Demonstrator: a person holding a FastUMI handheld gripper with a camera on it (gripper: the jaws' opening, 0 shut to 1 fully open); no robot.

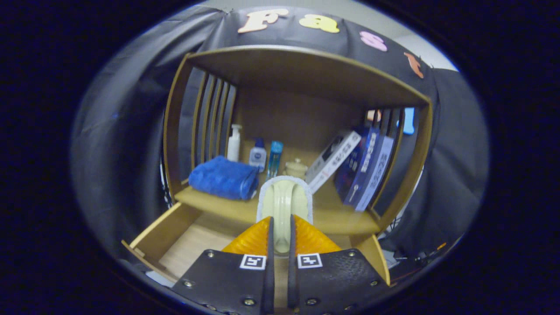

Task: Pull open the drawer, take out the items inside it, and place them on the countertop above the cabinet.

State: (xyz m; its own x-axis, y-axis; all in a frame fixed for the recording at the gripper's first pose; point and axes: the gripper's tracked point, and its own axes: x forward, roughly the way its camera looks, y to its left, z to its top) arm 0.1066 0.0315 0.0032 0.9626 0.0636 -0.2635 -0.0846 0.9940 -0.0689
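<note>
Clearly the carrying step is under way: the gripper (280,234) has its jaws pinching a pale, rounded item (283,205) with a fuzzy white rim, held edge-on so it rises straight out ahead of the fingertips. What it is exactly I cannot tell; it looks smooth and glossy in the middle, perhaps plastic or ceramic, with a soft fringe around it. Both fingers (252,239) press its lower part, their ridged pads gripping either side.

Below and around the fingers, the drawer (183,245) stands pulled open, a shallow box of light wood with thin walls; its bare floor shows at 8 o'clock from the held item. Whether anything else lies in it is hidden by the gripper.

Just beyond, the table (337,216) is the flat wooden surface above the drawer, under a boxy frame with slatted sides. At 10 o'clock from the item lies a folded blue towel (224,178), thick and plush. Behind it stand a white pump bottle (234,142), a small bottle (258,156) with a blue cap and a slim blue tube (275,158); a squat cream jar (296,168) sits at 12 o'clock. At 2 o'clock, boxes (350,168) lean against the right slats.

Next, I judge, the item needs easing forward onto the bare strip between towel and boxes, then releasing.
</note>
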